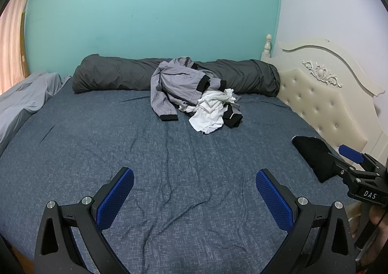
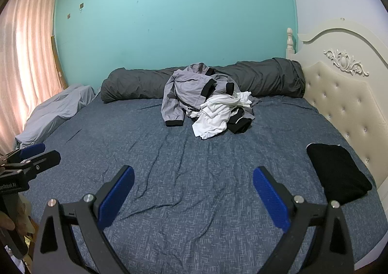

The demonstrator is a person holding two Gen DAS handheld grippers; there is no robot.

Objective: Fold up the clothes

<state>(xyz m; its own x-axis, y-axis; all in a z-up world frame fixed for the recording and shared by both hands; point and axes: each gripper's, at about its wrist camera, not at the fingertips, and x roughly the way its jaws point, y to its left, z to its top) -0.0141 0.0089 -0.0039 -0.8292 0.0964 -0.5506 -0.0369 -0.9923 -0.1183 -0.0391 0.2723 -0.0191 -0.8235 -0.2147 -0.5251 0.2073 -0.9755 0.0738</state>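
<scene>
A heap of clothes lies at the far middle of the bed: a grey jacket with black cuffs, a crumpled white garment and a black piece beside it. A folded black garment rests flat near the headboard on the right. My left gripper hangs open over the bare near sheet, nothing between its blue pads. My right gripper is open too, empty, over the same stretch. Each gripper shows at the edge of the other's view.
The bed has a blue-grey sheet. A dark grey rolled duvet runs along the teal wall. Light grey bedding is bunched at the left. A cream tufted headboard bounds the right side.
</scene>
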